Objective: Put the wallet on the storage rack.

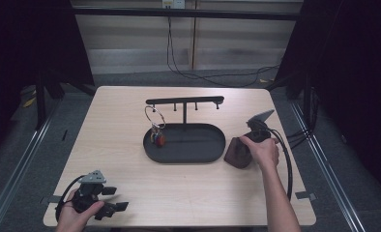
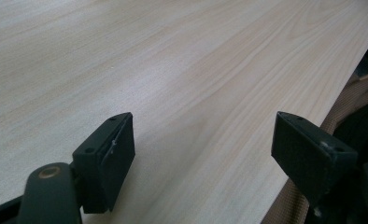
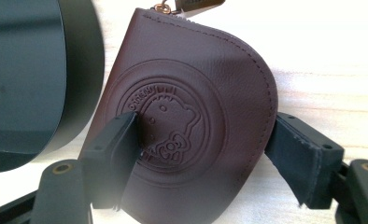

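A dark maroon leather pouch point(image 1: 238, 153) lies on the table just right of the black oval tray point(image 1: 198, 142). In the right gripper view the pouch point(image 3: 196, 84) shows an embossed round emblem and a zip pull at its top. My right gripper point(image 3: 205, 123) points down at it with jaws wide: the left fingertip point(image 3: 119, 140) lies over the pouch's face, the right one stands at its edge. No squeeze shows on the leather. A hand covers this gripper point(image 1: 250, 139) in the high view. My left gripper point(image 1: 115, 198) rests open at the near left corner, nothing between its jaws point(image 2: 203, 126).
A black T-shaped rack point(image 1: 184, 100) rises from the tray and carries a key ring point(image 1: 154, 117) with coloured charms point(image 1: 158, 138) hanging into the tray. The tray's rim point(image 3: 23, 79) lies close to the pouch's left side. The table's near edge point(image 2: 285, 186) runs beside the left gripper.
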`<state>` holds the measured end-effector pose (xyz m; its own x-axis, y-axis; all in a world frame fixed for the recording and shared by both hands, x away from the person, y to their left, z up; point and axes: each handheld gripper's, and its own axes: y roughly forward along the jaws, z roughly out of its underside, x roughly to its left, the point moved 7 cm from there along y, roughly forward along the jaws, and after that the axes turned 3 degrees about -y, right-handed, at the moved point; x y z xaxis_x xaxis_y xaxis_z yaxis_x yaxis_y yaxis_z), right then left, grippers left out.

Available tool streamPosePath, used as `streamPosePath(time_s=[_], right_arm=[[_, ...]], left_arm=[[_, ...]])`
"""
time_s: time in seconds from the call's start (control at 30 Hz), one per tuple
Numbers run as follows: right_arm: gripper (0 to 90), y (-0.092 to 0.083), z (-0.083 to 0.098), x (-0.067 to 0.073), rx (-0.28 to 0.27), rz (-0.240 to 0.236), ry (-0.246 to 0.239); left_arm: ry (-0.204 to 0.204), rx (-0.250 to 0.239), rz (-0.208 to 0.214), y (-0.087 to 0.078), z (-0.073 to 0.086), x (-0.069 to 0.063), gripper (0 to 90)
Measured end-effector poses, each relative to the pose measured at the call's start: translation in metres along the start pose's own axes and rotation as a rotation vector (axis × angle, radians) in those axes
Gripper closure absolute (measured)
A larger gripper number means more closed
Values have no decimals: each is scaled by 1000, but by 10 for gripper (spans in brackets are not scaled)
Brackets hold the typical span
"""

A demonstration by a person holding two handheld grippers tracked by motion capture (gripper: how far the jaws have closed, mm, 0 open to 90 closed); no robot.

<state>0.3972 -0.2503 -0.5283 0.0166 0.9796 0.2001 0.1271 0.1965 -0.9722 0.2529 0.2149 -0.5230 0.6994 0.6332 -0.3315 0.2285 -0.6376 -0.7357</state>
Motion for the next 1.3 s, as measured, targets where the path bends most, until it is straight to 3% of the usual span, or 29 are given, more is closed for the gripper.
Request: streamPosePath(time_s=[0.27, 0.47, 0.6, 0.73, 0.8, 1.03, 1.2, 1.3], right_arm=[[284, 2, 2, -3, -4, -57, 40], [314, 1, 2, -3, -6, -66, 47], [480, -4, -1, -6, -53, -58, 74], [528, -6, -2, -8, -72, -61, 88], [640, -10, -4, -9, -120, -64, 105], [727, -19, -6, -5, -151, -73, 102], [746, -25, -6, 1, -154, -48, 61], [777, -29, -7, 2, -166, -50, 61]], left_arm=[[-10, -2, 3, 1, 0, 0, 217], [-10, -1, 1, 0, 0, 1, 219], [-9, 0, 3, -1, 0, 1, 219], [-12, -3, 3, -2, 0, 2, 219], [-12, -2, -1, -1, 0, 2, 219], [-14, -1, 3, -2, 0, 1, 219], [-16, -6, 5, -2, 0, 1, 220], [-15, -2, 6, -2, 0, 1, 219]])
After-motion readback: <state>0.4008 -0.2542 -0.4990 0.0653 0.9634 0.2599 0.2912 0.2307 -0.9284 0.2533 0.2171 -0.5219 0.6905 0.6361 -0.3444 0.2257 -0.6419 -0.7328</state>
